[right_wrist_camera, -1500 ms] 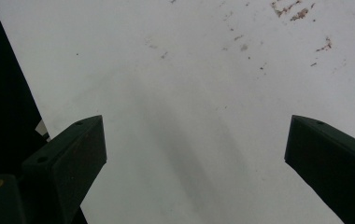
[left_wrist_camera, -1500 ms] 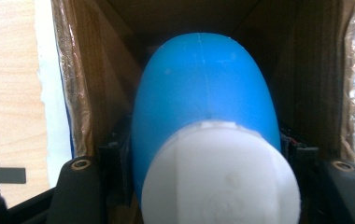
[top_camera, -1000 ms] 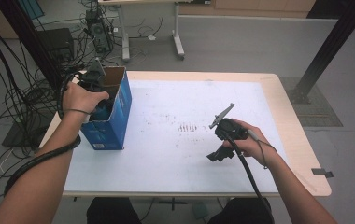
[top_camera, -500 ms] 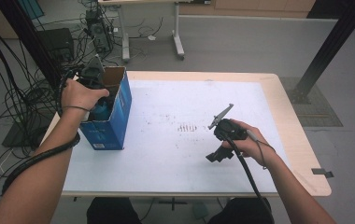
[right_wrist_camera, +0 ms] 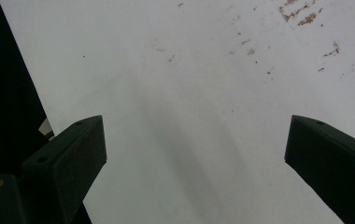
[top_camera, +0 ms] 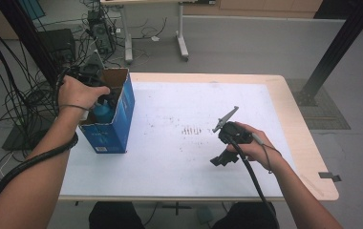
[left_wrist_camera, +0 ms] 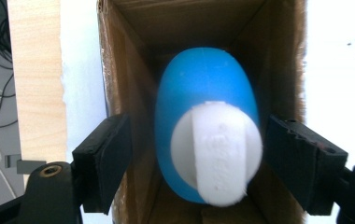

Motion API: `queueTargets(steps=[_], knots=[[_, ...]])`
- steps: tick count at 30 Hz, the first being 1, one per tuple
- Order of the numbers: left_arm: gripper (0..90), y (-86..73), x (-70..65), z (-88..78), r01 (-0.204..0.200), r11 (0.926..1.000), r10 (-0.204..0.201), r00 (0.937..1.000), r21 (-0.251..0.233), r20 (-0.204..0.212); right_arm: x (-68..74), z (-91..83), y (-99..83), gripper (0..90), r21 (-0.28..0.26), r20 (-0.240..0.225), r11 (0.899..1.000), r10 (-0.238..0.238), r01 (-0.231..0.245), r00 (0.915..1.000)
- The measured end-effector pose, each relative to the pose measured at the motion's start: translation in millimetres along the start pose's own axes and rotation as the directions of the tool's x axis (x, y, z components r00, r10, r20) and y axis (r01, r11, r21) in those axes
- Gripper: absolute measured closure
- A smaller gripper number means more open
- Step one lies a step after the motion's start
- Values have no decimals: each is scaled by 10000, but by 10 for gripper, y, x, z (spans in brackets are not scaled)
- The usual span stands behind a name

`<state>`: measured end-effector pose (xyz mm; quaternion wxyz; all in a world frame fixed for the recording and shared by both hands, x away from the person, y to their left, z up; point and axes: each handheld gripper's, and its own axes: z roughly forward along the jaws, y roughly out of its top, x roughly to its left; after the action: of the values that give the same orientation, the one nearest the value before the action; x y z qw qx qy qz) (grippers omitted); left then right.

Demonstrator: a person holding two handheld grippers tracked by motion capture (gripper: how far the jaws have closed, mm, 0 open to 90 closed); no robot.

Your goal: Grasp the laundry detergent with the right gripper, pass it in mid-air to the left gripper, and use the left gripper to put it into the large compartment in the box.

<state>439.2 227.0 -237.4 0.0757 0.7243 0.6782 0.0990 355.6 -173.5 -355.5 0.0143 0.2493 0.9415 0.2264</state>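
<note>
While my left gripper (left_wrist_camera: 196,154) hangs over the open top of the cardboard box (top_camera: 122,117), its jaws have just been opening, and now they stand apart on both sides of the blue bottle (left_wrist_camera: 206,116) without pressing on it. The bottle stands upright inside the box, at the left side of the table (top_camera: 284,95), and I judge that I have set it there and am letting it go, because a clear gap shows between each pad and the white cap (left_wrist_camera: 217,154). The bottle looks like smooth plastic, oval in shape, and its cap is round with a raised bar across it. The box is tall and narrow, blue outside and plain brown inside, with rough edges. My right gripper (right_wrist_camera: 196,144) rests low over the white table top, well apart from the box, with its jaws wide and nothing between them; I think it only waits there. The white surface has some small brown marks (top_camera: 191,130).
</note>
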Motion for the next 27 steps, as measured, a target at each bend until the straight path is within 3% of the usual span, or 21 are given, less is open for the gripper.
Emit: queueTargets(steps=[10,15,17,20,22,27], knots=[[198,4,-45,-283,-205,9995,207,9998,-220,84,38,-47,36,53,-35,35,10000,-66,66,10000],[149,2,-76,-460,-183,9987,204,9988,-473,449,42,-50,81,53,-62,54,9999,-157,157,9999],[132,2,-97,-533,-290,9982,321,9977,-517,603,47,-51,98,53,-92,34,9998,-147,147,9999],[66,3,-149,-626,-491,9973,518,9974,-551,494,53,-46,115,53,-51,33,9997,-234,235,9997],[60,4,-168,-680,-586,9958,639,9951,-700,753,54,-44,123,53,-31,20,9997,-230,230,9997],[49,19,-229,-768,-873,9935,929,9927,-731,771,38,-45,127,52,-32,63,9997,-226,226,9997]])
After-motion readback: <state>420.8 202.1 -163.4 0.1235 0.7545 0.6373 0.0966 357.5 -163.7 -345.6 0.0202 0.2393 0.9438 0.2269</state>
